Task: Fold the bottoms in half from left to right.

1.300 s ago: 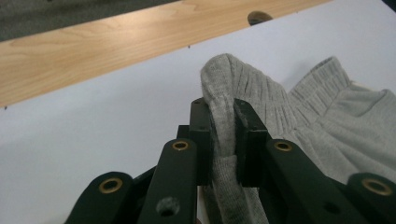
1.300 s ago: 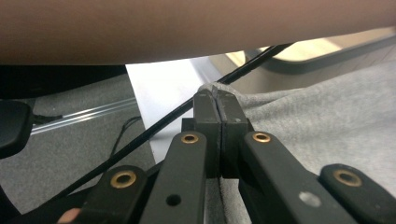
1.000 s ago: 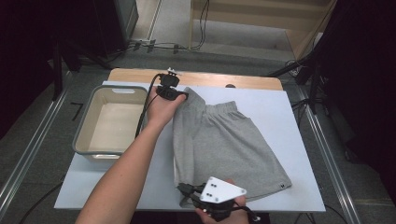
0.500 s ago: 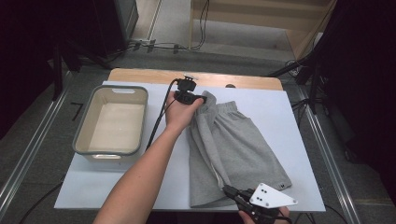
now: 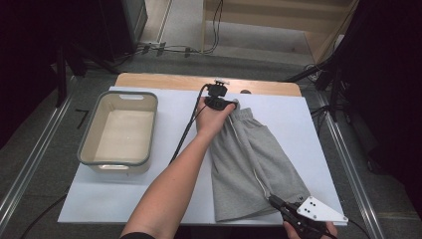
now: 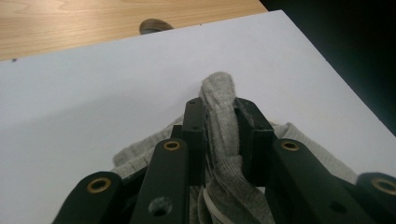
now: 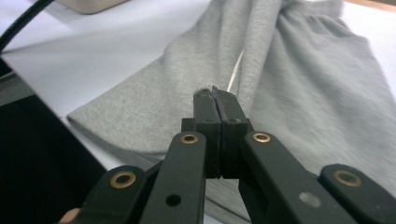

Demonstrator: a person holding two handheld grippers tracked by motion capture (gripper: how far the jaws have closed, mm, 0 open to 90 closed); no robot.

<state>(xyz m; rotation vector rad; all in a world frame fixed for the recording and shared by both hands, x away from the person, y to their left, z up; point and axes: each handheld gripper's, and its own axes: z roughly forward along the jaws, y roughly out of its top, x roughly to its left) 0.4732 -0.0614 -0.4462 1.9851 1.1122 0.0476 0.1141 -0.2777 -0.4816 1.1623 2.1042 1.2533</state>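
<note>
A pair of grey shorts lies flat on the white sheet, waistband at the far end. My left gripper is at the waistband. In the left gripper view its jaws pinch a bunched fold of the waistband; they have just been opening slightly, with the fabric still between the pads. My right gripper is at the near hem by the table's front edge. In the right gripper view it is shut, with a thin tuft of the shorts caught at its tips.
A grey-rimmed basin stands at the left of the sheet. A strip of bare wooden tabletop runs along the far edge, with a small dark round thing on it. The left gripper's black cable trails along the forearm.
Both hands have moved to the right and dragged the shorts with them across the sheet, away from the basin. The shorts now lie straighter.
</note>
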